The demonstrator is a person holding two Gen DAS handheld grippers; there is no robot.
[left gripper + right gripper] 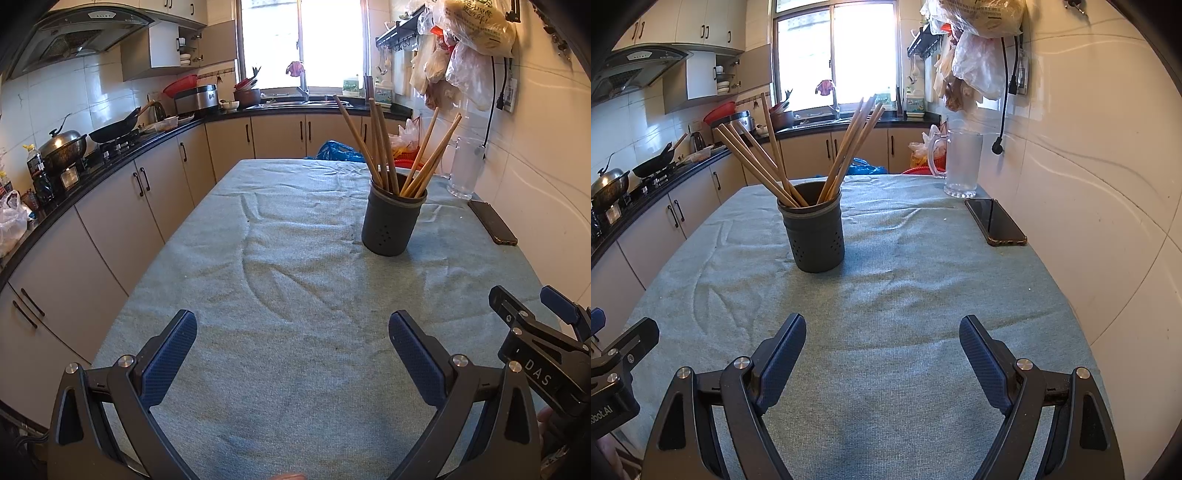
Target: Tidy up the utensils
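Standing upright on the blue-green cloth point(886, 369), a dark gray holder point(818, 236) carries a bundle of wooden chopsticks point(764, 170). In the right wrist view it sits left of center in the middle of the frame; in the left wrist view the same holder point(392, 225) is right of center. The chopsticks point(380, 147) all stand with their lower ends inside the holder and fan out in two groups, one leaning left and one leaning right, their tops well above the rim. Small holes dot the holder's lower wall.

Toward the right of the right wrist view, near the tiled wall, a frosted glass pitcher point(962, 162) stands on the far part of the cloth; whether it holds anything cannot be told. A dark phone point(995, 221) lies flat just in front of it, apart from the holder.

Both tools hang over the near part of the cloth, well short of the holder. The left gripper point(293, 354) has its jaws spread wide with nothing between them, only bare cloth. The right gripper point(882, 354) is likewise released, its blue pads far apart and gripping nothing. Part of the right tool also shows at the lower right edge of the left wrist view.
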